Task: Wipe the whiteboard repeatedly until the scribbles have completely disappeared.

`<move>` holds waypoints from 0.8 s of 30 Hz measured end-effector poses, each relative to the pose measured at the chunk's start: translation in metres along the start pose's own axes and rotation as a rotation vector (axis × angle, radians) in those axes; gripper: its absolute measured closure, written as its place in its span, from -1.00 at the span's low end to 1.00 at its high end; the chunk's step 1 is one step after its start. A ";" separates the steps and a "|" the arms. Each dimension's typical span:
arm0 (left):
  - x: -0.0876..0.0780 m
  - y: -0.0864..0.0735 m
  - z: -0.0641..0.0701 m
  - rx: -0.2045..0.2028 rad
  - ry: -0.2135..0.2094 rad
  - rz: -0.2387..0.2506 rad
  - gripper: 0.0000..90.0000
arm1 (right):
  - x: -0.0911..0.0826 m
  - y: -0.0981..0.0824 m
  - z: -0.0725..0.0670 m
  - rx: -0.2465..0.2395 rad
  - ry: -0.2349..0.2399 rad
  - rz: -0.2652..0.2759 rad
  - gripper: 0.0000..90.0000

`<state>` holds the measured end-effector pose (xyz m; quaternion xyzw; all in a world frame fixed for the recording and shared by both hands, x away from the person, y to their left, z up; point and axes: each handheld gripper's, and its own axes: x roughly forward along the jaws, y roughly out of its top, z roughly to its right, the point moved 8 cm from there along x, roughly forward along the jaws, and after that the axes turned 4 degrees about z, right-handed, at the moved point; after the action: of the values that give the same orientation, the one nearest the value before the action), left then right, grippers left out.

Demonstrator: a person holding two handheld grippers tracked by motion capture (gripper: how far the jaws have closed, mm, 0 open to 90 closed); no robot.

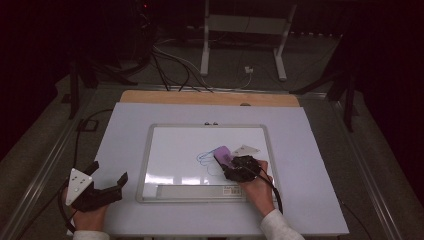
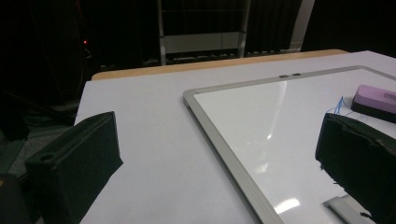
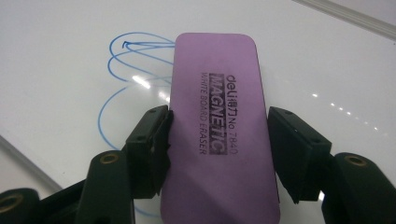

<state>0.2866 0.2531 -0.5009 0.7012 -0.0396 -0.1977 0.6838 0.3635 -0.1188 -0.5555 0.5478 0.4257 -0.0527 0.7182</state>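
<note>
A silver-framed whiteboard (image 1: 145, 165) lies flat on the white table cover. On its right half are blue pen loops (image 1: 202, 157) (image 3: 116, 60). A purple magnetic eraser (image 1: 222, 154) (image 3: 217, 93) rests on the board over those loops. My right gripper (image 1: 227, 161) (image 3: 219, 116) is shut on the eraser, one black jaw pressed on each long side. My left gripper (image 1: 109, 172) (image 2: 219, 121) is held off the board's left edge near the table's front, jaws wide open with nothing between them. The left gripper view also catches the eraser (image 2: 376, 98) at far right.
A pale strip (image 1: 200, 190) runs along the whiteboard's near edge. The table's wooden back edge (image 1: 210, 97) shows beyond the white cover. Behind it on the floor stand a white desk frame (image 1: 245, 30) and several cables (image 1: 170, 65).
</note>
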 end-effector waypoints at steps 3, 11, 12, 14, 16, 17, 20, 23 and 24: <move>0.001 0.000 0.001 0.003 -0.001 -0.001 -0.98 | -0.002 -0.002 -0.006 -0.005 0.014 0.004 -0.09; 0.000 0.000 0.001 0.004 0.000 0.000 -0.98 | 0.000 0.001 -0.025 -0.037 0.034 0.015 -0.09; 0.000 0.000 0.000 0.002 0.000 0.000 -0.98 | 0.000 0.001 -0.024 -0.034 0.035 0.016 -0.09; -0.001 0.000 0.000 -0.002 0.002 0.002 -0.98 | 0.000 0.001 -0.016 -0.060 -0.019 0.019 -0.09; -0.001 0.001 -0.001 -0.002 0.002 0.004 -0.98 | -0.002 -0.001 -0.005 -0.031 -0.035 0.011 -0.09; -0.001 0.001 -0.001 -0.002 0.002 0.004 -0.98 | -0.003 -0.003 0.000 -0.014 -0.040 0.010 -0.09; 0.000 0.000 0.000 0.001 0.000 0.000 -0.98 | -0.005 -0.006 0.004 0.004 -0.037 0.009 -0.09; 0.001 0.001 0.002 0.003 -0.002 0.000 -0.98 | -0.006 -0.006 -0.002 -0.002 -0.019 0.007 -0.09; 0.001 0.000 0.002 0.004 -0.003 -0.001 -0.98 | -0.006 -0.006 -0.005 -0.007 -0.013 0.007 -0.09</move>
<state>0.2869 0.2511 -0.5007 0.7023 -0.0407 -0.1988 0.6824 0.3542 -0.1190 -0.5560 0.5464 0.4196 -0.0524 0.7229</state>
